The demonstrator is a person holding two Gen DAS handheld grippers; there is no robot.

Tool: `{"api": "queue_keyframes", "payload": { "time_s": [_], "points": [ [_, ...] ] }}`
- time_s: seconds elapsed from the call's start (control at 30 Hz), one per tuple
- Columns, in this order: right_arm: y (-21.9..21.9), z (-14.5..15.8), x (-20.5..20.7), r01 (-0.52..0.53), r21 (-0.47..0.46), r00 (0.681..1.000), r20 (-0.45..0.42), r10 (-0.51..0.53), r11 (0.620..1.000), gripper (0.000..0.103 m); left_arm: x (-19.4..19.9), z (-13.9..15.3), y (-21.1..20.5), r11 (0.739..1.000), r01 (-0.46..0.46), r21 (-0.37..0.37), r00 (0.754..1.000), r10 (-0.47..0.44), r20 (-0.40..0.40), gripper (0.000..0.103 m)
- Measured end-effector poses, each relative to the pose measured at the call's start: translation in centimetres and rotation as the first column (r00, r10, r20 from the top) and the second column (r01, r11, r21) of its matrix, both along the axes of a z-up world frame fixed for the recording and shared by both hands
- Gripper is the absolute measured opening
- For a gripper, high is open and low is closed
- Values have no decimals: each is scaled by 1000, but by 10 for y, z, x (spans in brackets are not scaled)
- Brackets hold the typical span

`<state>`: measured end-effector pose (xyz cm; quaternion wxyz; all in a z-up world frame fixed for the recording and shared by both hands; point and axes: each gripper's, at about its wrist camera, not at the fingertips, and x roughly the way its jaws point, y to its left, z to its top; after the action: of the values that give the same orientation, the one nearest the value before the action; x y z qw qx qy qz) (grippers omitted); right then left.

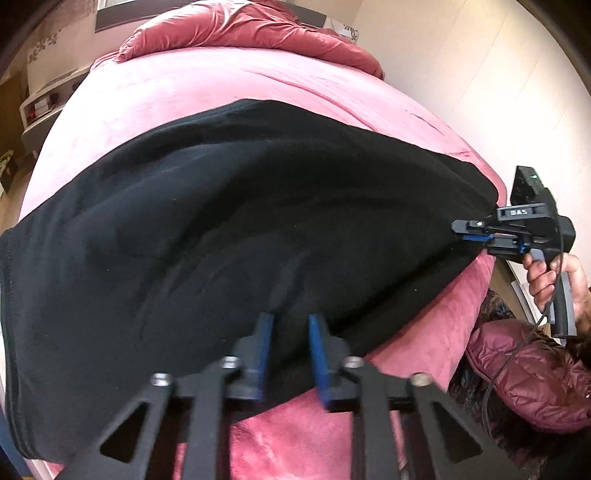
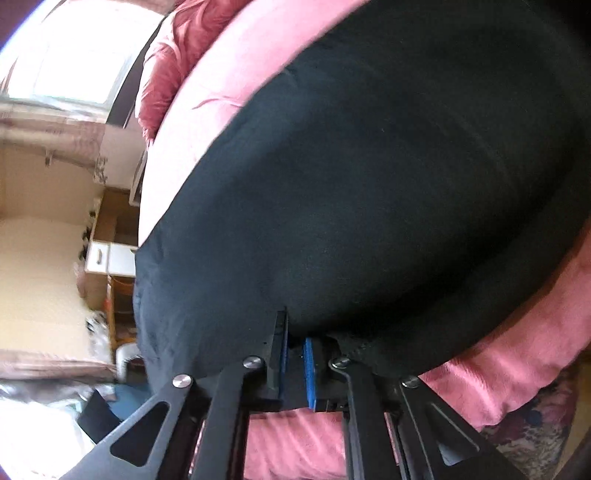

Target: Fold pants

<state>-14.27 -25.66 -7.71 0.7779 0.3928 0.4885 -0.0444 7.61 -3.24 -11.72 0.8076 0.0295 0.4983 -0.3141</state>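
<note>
One pair of black pants (image 1: 236,229) spreads across the middle of the frame on a single pink bed (image 1: 207,85), its left end cut off by the frame edge. Two grippers show: the left gripper (image 1: 290,332) at lower centre pinches the near hem, and the right gripper (image 2: 294,343) clamps a corner. The fabric between the right gripper's blue pads (image 2: 310,373) is dark and hard to make out.

Bed (image 1: 236,88): 1, covered in pink velvety spread. Lying directly on it: 1 pair of black pants (image 1: 229,221), spread wide across the near half; 1 crumpled darker pink duvet (image 1: 236,33), bunched at the far end.
</note>
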Motion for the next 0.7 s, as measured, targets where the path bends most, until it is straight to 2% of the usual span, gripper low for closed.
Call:
{"api": "queue_keyframes", "payload": {
  "time_s": [0.1, 0.23, 0.47, 0.57, 0.63, 0.67, 0.7],
  "points": [
    [4, 21, -3, -33, -26, 999, 42, 34, 999, 7, -3, 8, 8, 999, 24, -40, 1000, -24, 8, 5],
    [9, 40, -16, -77, -59, 995, 63, 81, 995, 6, -10, 14, 17, 996, 35, -84, 999, -36, -10, 5],
    [7, 5, -20, -107, -95, 992, -69, 101, 990, 6, -13, 11, 40, 996, 0, -87, 998, -5, -55, 5],
    [8, 3, -17, -134, -118, 989, -83, 125, 984, 6, -11, 20, 59, 988, -88, -127, 995, 80, -66, 5],
    [7, 5, -17, -145, -129, 987, -89, 134, 981, 6, -6, 28, 84, 970, -187, -158, 981, 176, -83, 8],
    [9, 6, -15, -144, -124, 987, -88, 134, 982, 6, -5, 32, 99, 954, -243, -177, 969, 230, -89, 11],
    [9, 6, -13, -161, -118, 985, -86, 151, 980, 7, -3, 34, 111, 940, -286, -188, 957, 272, -98, 20]
  ]
}}
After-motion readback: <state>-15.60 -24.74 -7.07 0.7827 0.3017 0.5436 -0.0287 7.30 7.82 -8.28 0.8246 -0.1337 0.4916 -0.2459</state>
